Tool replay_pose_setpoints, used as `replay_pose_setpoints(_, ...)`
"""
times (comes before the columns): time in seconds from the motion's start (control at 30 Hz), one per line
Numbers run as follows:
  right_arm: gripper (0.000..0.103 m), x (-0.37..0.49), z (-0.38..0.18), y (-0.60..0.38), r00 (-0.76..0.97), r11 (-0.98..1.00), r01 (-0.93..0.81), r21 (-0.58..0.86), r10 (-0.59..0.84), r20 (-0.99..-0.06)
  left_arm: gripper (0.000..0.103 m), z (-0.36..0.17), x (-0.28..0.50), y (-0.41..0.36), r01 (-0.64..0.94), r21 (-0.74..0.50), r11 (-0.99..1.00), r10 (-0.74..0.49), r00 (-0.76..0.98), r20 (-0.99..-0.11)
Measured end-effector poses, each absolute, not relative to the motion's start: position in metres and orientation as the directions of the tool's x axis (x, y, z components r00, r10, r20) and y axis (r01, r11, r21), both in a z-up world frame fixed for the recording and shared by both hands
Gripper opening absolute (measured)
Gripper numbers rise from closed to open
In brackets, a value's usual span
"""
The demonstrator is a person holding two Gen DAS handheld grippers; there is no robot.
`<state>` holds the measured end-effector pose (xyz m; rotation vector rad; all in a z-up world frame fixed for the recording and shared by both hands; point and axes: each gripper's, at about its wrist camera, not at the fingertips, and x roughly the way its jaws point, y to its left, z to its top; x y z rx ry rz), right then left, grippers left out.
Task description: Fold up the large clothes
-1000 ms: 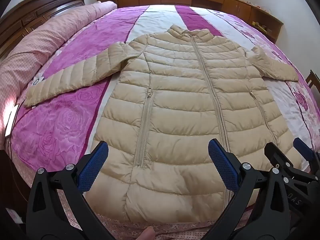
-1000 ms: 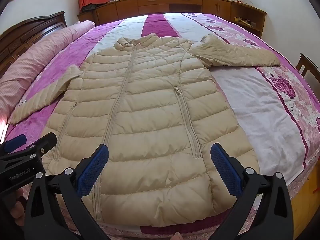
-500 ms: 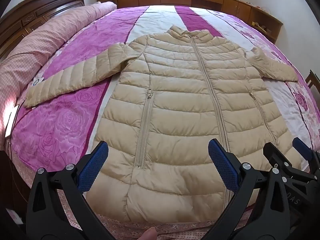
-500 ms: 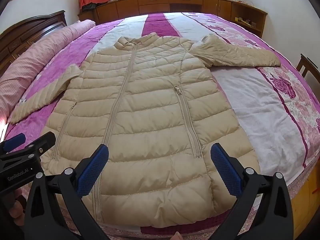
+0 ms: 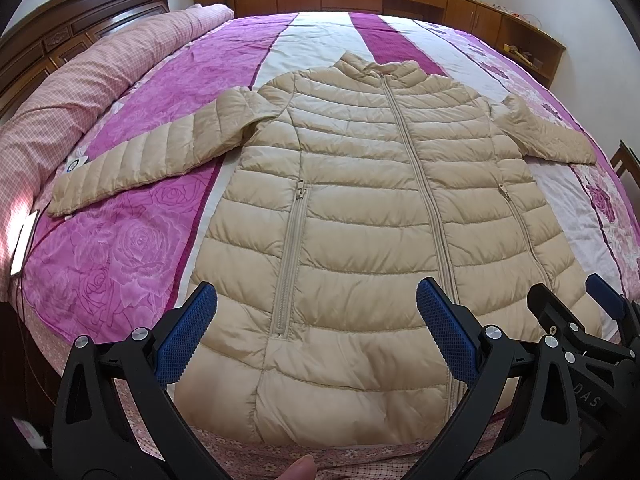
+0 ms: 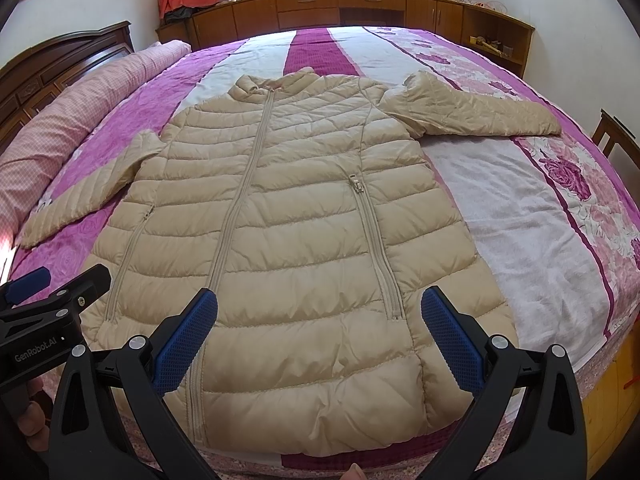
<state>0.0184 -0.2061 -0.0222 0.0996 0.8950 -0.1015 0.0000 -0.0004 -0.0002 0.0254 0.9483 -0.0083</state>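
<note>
The beige quilted puffer coat (image 5: 360,208) lies face up and fully spread on the bed (image 5: 120,248), collar toward the far window, hem at the near edge just in front of both tools. Its front zipper (image 5: 420,184) is closed from hem to collar, and both pocket zippers appear closed too. The left sleeve (image 5: 152,160) stretches out across the magenta rose print of the cover, and the right sleeve (image 6: 476,108) reaches out over the pale striped side. No part of the coat is turned over itself, so by this layout the folding proper has not begun; only the laying out and smoothing look done. What is left, as a judgement, is everything that counts: bringing each sleeve in across the chest, then doubling the long body from hem toward collar. The left tool (image 5: 316,320) hovers above the hem with its blue pads wide apart, gripping nothing. The right tool (image 6: 320,320) hangs likewise over the hem's right half, released and empty. A rolled pink checked quilt (image 5: 100,76) lies along the headboard side, well apart from the coat.
</note>
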Motion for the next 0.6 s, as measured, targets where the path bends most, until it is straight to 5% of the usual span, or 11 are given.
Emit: replay_pose_setpoints(0.6,0.098,0.023,-0.019,-0.205,0.621,0.991,0.131,0.036,-0.054,-0.782,0.099,0.011,0.003,-0.005,0.028,0.009,1.0,-0.009,0.582,-0.813)
